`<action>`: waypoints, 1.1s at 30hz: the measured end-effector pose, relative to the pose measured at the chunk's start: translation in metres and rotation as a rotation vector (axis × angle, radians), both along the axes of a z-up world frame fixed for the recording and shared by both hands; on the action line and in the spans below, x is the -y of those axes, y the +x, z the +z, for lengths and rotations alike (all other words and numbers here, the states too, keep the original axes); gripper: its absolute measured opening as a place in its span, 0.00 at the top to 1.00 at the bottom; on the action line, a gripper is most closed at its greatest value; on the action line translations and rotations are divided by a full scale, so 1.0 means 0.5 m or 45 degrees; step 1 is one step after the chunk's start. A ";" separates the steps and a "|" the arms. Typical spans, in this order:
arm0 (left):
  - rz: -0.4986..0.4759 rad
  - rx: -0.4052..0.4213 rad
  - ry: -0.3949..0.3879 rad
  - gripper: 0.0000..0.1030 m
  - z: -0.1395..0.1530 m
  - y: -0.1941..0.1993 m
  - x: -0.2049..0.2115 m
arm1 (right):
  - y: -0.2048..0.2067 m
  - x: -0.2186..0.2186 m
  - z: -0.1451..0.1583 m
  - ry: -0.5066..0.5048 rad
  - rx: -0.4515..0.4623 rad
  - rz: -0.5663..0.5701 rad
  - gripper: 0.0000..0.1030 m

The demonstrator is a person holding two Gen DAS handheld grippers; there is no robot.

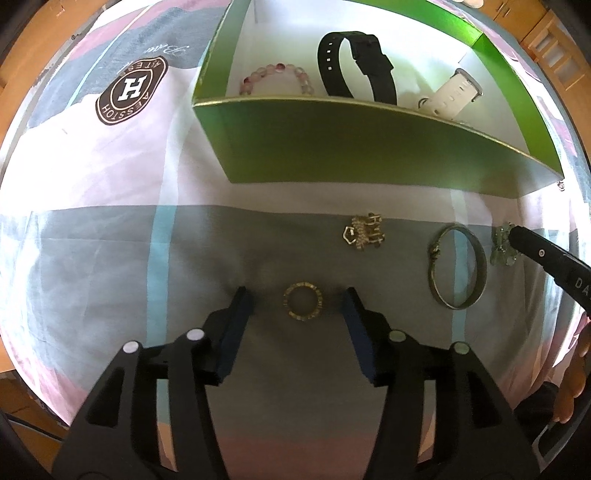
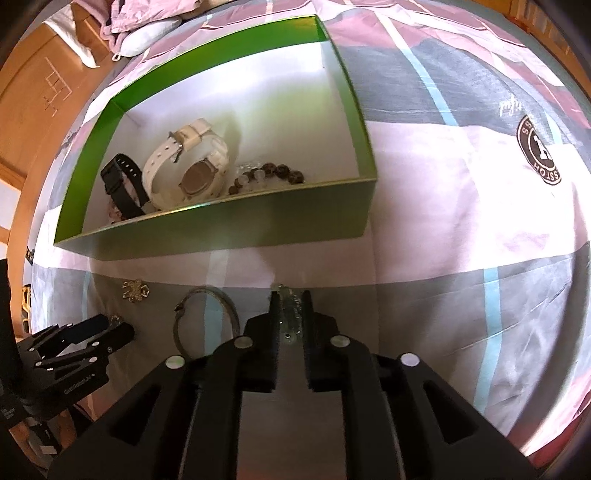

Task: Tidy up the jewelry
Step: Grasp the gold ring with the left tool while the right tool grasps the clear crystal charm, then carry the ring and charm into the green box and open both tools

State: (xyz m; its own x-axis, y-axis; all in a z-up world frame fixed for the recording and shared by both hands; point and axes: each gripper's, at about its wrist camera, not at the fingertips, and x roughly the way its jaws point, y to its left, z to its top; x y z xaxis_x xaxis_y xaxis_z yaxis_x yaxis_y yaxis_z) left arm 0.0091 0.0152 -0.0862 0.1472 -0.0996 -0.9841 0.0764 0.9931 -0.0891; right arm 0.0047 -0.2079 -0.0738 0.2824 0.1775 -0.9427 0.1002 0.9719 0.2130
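Note:
My left gripper [image 1: 300, 299] is open, its jaws on either side of a small gold ring bracelet [image 1: 303, 301] lying on the bedsheet. My right gripper [image 2: 290, 299] is shut on a pale green bead bracelet [image 2: 289, 314]; it also shows in the left wrist view [image 1: 503, 246] at the right gripper's tip. A gold chain piece [image 1: 364, 232] and a silver bangle [image 1: 458, 267] lie on the sheet between the grippers. The green box [image 1: 332, 147] behind holds a black watch strap [image 1: 354, 66], a pink bead bracelet [image 1: 275, 75], a white watch [image 2: 188, 162] and a brown bead bracelet [image 2: 273, 173].
The patterned bedsheet [image 1: 110, 240] covers the whole work surface, with a round brown logo [image 1: 129, 90] at the left. Wooden furniture [image 2: 33, 96] and a pillow [image 2: 147, 29] lie beyond the box. The box's near wall stands between the loose jewelry and its inside.

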 end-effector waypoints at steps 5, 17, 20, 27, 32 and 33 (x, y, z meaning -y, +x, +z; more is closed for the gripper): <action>0.013 -0.008 -0.020 0.44 -0.005 0.003 -0.007 | -0.001 0.020 -0.007 0.022 -0.024 -0.023 0.85; 0.030 0.029 0.035 0.72 0.000 -0.002 -0.006 | 0.003 -0.008 -0.019 -0.012 -0.025 -0.001 0.85; 0.043 0.033 0.027 0.79 0.003 0.001 -0.012 | 0.001 -0.015 -0.016 -0.027 -0.015 0.006 0.85; 0.042 0.066 0.000 0.80 0.021 0.000 -0.014 | 0.001 -0.021 -0.011 -0.037 0.009 0.015 0.86; 0.025 0.160 -0.026 0.79 0.059 -0.006 -0.008 | -0.004 -0.024 0.014 0.004 0.067 0.033 0.87; 0.021 0.201 -0.046 0.79 0.073 -0.008 -0.007 | -0.005 -0.026 0.020 0.022 0.084 0.040 0.87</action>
State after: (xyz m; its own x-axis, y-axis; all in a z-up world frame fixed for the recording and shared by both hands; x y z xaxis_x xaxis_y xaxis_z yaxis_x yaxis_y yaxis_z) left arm 0.0052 0.0187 -0.0497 0.3014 -0.1312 -0.9444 0.0759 0.9906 -0.1134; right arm 0.0023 -0.1950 -0.0637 0.3380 0.2036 -0.9188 0.0547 0.9704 0.2352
